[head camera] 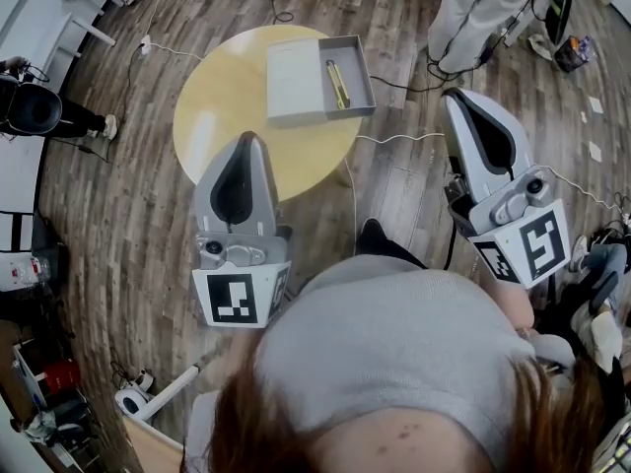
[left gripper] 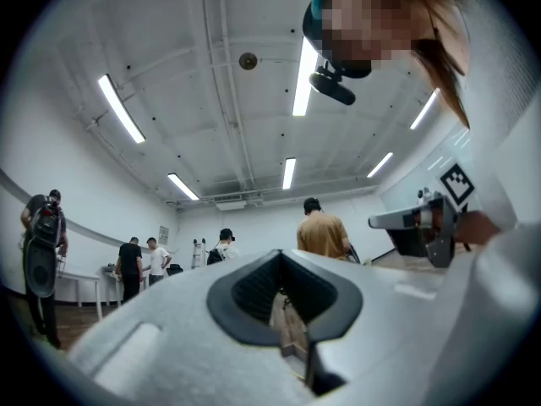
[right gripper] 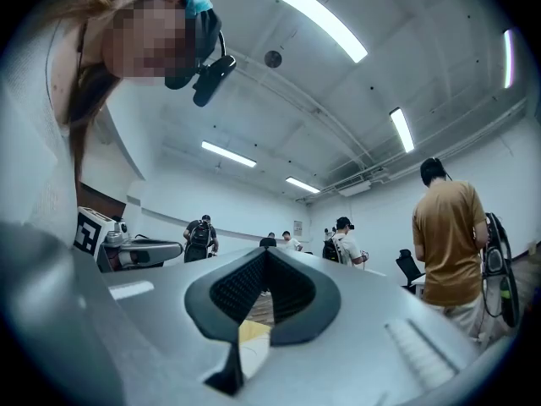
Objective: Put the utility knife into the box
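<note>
Status: knife [head camera: 337, 84] lies inside the box [head camera: 361, 67], in its open tray half, on the round table [head camera: 222, 106]. Judged from this, the placing is done and nothing of the stated task looks left. A flat grey half [head camera: 293, 80] adjoins the tray on its left; it may be a lid, cannot tell.

Left gripper [head camera: 246, 146]: jaws pressed together, nothing between them. Right gripper [head camera: 458, 101]: jaws pressed together, also empty. Both are held near the person's body, well apart from the box.

Knife orientation: lying flat, with its long axis along the tray's longer side. In the head view it runs from near to far, with the near end leaning slightly right. It sits towards the tray's left wall. Which end carries the blade is too small to tell
</note>
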Tool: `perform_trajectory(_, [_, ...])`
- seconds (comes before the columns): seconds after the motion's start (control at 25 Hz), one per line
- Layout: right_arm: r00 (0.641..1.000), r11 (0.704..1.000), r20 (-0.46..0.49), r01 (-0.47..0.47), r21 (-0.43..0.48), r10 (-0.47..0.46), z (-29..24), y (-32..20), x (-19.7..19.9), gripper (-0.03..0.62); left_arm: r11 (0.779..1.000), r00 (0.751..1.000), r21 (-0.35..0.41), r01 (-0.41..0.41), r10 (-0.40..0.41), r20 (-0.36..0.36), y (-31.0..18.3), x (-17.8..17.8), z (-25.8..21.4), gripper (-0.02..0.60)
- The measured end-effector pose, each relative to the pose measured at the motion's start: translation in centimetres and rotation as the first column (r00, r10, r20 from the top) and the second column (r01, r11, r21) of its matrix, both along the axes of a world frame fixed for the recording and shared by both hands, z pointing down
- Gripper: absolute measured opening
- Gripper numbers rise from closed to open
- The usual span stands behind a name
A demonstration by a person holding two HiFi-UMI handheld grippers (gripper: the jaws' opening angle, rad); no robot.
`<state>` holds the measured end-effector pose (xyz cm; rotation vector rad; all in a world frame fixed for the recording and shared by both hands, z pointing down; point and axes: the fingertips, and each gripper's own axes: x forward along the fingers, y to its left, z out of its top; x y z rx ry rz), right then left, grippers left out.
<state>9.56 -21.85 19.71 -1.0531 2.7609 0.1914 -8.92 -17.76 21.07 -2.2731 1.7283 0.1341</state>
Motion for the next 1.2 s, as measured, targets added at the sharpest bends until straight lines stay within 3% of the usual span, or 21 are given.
perform_trajectory(0.56, [0.998,0.998,0.025,-0.057,-0.028,0.058,1.3,18.2,-3.6,0.003,0.997,0.997,-0.021,-0.076,0.076,-0.007,16.8,-3.5,0.8,-0.005])
perform_trajectory(0.72, [0.995,0.994,0.032,-0.096,-0.047,0.098,1.2,23.2,-3.5,0.003,0.992,0.993,-0.039,-0.116,0.116,-0.004,21.2,-3.5,0.7,-0.005])
perform_trajectory(0.96, [0.989,0.989,0.032,-0.145,-0.042,0.146,0.9,29.1,-2.4,0.003,0.991,0.991,-0.003,-0.137,0.137,-0.008,26.6,-3.2,0.3,-0.005])
perform_trajectory(1.2, [0.994,0.994,0.036,-0.106,-0.032,0.107,0.3,33.9,-0.6,0.003,0.992,0.992,0.022,-0.126,0.126,-0.011,31.3,-0.6,-0.7,-0.005])
